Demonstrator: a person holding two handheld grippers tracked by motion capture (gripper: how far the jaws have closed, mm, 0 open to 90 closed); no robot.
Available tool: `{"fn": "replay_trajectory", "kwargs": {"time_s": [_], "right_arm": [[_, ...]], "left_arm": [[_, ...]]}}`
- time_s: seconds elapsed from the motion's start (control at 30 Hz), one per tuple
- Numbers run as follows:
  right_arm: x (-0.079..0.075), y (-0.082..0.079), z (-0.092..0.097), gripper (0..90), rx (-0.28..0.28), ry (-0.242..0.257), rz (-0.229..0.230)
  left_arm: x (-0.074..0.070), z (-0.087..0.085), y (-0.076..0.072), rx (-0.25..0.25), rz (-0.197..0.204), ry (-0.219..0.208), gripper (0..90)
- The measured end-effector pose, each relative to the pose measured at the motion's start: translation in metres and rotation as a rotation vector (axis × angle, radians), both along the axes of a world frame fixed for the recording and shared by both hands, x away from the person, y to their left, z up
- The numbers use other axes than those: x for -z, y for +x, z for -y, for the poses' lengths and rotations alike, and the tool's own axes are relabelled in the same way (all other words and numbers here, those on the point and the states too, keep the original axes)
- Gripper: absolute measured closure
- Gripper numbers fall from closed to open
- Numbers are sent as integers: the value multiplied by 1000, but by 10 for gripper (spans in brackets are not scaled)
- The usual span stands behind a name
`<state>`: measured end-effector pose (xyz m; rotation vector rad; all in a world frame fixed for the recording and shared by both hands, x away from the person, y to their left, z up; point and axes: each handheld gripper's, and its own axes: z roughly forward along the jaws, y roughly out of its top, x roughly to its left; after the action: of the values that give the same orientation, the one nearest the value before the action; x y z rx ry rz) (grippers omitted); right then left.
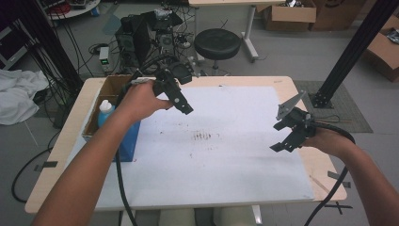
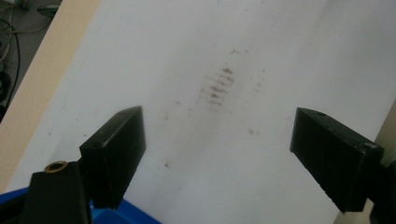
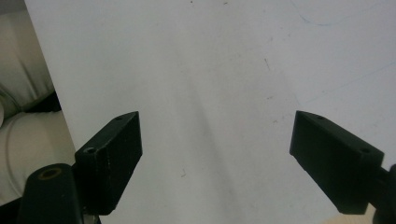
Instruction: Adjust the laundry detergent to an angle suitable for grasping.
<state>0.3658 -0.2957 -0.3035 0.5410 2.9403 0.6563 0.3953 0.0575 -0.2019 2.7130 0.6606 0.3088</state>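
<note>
My left gripper [image 1: 183,106] hovers over the back left part of a white board [image 1: 235,113]. Its jaws stand wide apart with nothing between them. In the left gripper view the left gripper [image 2: 218,154] looks down on a patch of brown smudges [image 2: 217,87] on the board. My right gripper [image 1: 281,137] is held above the board's right edge, open and empty. In the right gripper view the right gripper [image 3: 217,156] faces bare white board [image 3: 210,70].
A blue box [image 1: 128,139] stands at the board's left edge. Behind it a cardboard box [image 1: 113,84] holds a white bottle with a blue cap [image 1: 105,111]. A black stool [image 1: 217,43] and cables lie beyond the table. The person's light trousers [image 3: 21,98] show past the board's near edge.
</note>
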Motion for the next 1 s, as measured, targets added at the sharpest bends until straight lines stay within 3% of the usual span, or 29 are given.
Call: {"fn": "replay_trajectory", "kwargs": {"time_s": [0.5, 1.0], "right_arm": [[0, 0, -5, 168, -20, -5, -7], [0, 1, -9, 168, -24, -6, -10]], "left_arm": [[20, 13, -1, 61, -45, 6, 190], [30, 8, -2, 43, -66, 15, 192]]}}
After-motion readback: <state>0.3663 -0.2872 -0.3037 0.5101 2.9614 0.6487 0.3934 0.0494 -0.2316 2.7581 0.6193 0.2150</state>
